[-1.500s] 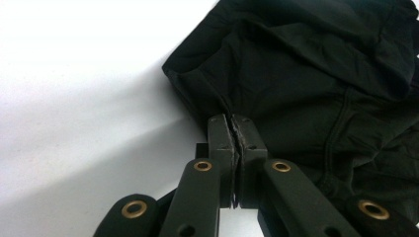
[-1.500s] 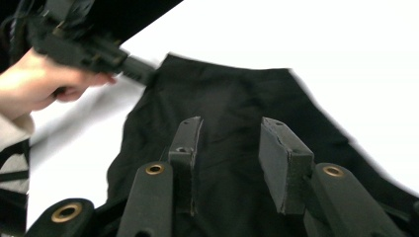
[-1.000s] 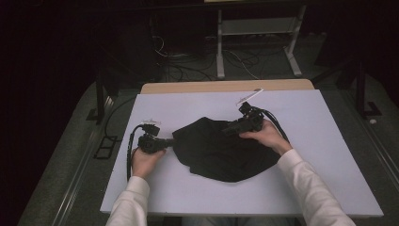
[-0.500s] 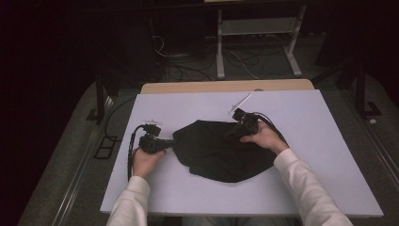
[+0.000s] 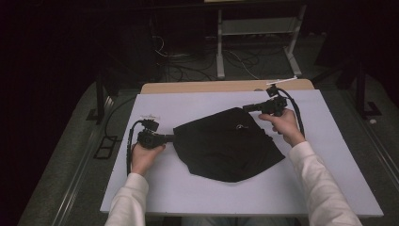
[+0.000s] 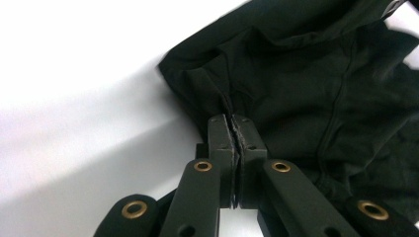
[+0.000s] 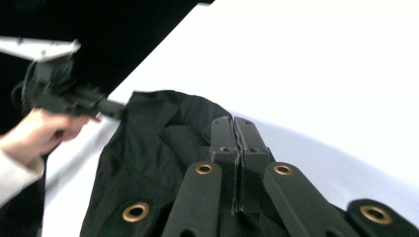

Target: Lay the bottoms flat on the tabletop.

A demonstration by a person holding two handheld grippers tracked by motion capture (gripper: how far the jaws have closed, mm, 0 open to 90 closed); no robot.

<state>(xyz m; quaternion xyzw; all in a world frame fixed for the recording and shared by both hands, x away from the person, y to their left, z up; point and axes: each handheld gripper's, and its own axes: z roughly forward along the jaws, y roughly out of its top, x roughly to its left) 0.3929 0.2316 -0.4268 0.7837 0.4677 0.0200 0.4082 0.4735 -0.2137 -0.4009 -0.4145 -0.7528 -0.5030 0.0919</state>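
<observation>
A black garment [image 5: 226, 146] lies spread on the white table top [image 5: 329, 155]. My left gripper [image 5: 171, 138] is at the cloth's left edge, held low over the table. In the left gripper view its jaws [image 6: 231, 121] are shut on a pinched fold of the garment [image 6: 306, 74]. My right gripper [image 5: 245, 108] is at the garment's far right corner, pointing left. Its jaws [image 7: 233, 123] are pressed together with the garment's [image 7: 143, 143] edge drawn up to their tips. The right gripper view also takes in the left gripper [image 7: 111, 107] and its hand [image 7: 44, 128] across the cloth.
A strip of wooden table edge [image 5: 226, 87] runs along the far side of the white top. Beyond it stand the legs of a metal stand [image 5: 221, 52], with cables [image 5: 179, 61] on the dark floor. Bare white surface surrounds the garment.
My right gripper has moved to the right and away from me with the garment's corner, stretching the cloth wider. The left gripper has stayed at the left edge.
</observation>
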